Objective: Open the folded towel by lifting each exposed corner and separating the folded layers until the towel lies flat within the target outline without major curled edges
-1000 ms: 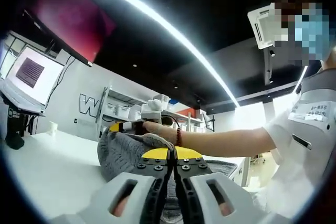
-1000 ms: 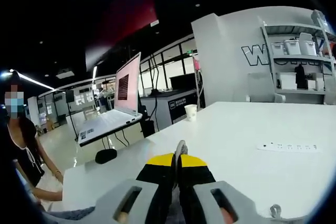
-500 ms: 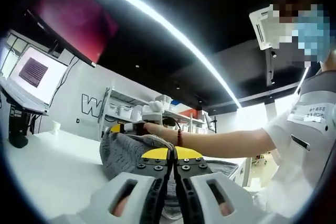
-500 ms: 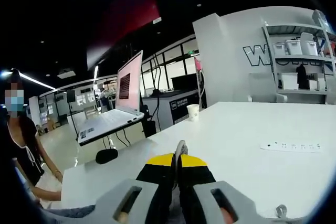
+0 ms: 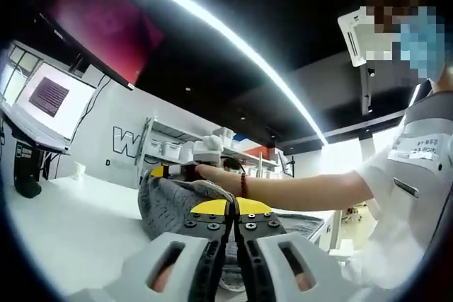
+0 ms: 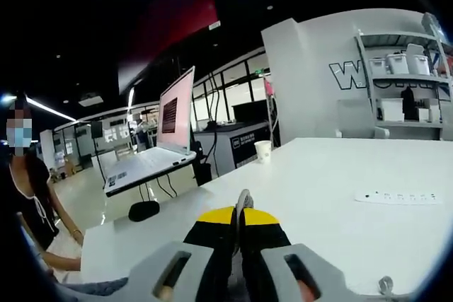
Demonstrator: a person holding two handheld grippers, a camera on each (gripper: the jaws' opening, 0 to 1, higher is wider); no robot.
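Note:
The grey towel (image 5: 166, 203) is lifted off the white table (image 5: 64, 224) and hangs in a bunched fold. My left gripper (image 5: 231, 206) is shut on its near edge, with grey cloth between the yellow-tipped jaws. A hand brings my right gripper (image 5: 157, 172) in from the right, and it pinches the towel's top left corner. In the right gripper view, my right gripper (image 6: 243, 211) is shut, and a thin grey strip of towel (image 6: 244, 200) sticks up between its jaws. The towel's lower part is hidden behind my left jaws.
An open laptop (image 6: 170, 129) and a black mouse (image 6: 144, 210) sit at the table's left end. A paper cup (image 6: 263, 150) and a white power strip (image 6: 396, 197) lie farther back. Shelves with white bins (image 6: 403, 83) line the wall. A person (image 6: 25, 182) sits nearby.
Both views have drifted only slightly. The towel stays raised, and both grips are unchanged.

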